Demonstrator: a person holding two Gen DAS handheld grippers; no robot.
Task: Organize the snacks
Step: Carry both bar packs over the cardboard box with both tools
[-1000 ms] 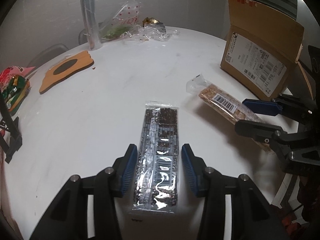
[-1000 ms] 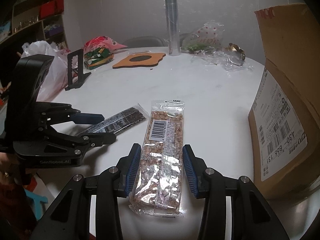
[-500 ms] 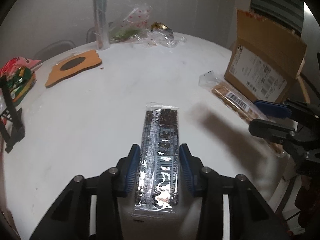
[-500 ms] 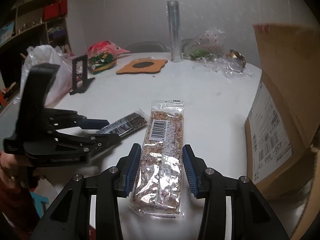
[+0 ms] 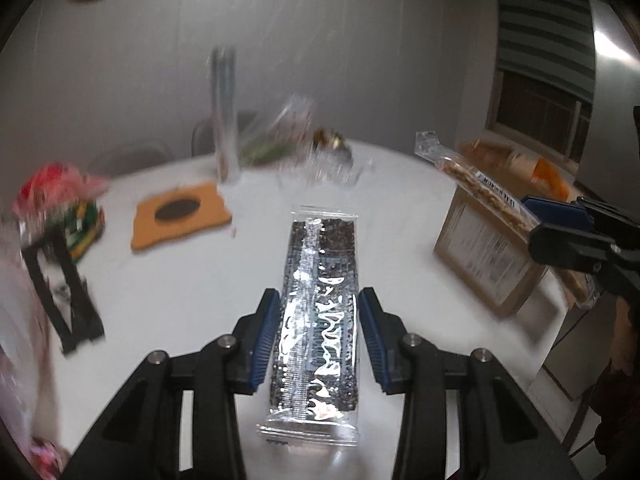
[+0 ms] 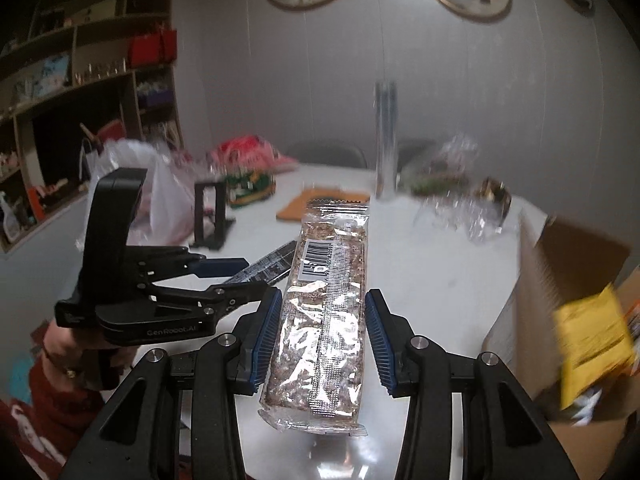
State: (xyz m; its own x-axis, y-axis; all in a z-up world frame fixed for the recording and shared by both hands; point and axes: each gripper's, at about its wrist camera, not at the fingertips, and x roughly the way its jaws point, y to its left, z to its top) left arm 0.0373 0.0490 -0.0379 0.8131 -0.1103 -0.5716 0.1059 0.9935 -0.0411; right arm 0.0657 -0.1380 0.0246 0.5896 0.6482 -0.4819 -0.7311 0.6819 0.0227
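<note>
Left wrist view shows the left gripper (image 5: 318, 334) closed on a dark seaweed-coloured snack bar (image 5: 318, 312), lifted above the white table (image 5: 168, 280), while the right gripper (image 6: 320, 336) is likewise clamped on a tan grain snack bar (image 6: 326, 300) held up just beside the cardboard box (image 6: 560, 264). Both bars seem to be in the carrying step, on their way to the box. Next, I judge, each should be brought over the box's open top, where a yellow packet (image 6: 592, 336) already sits, and let go inside.
</note>
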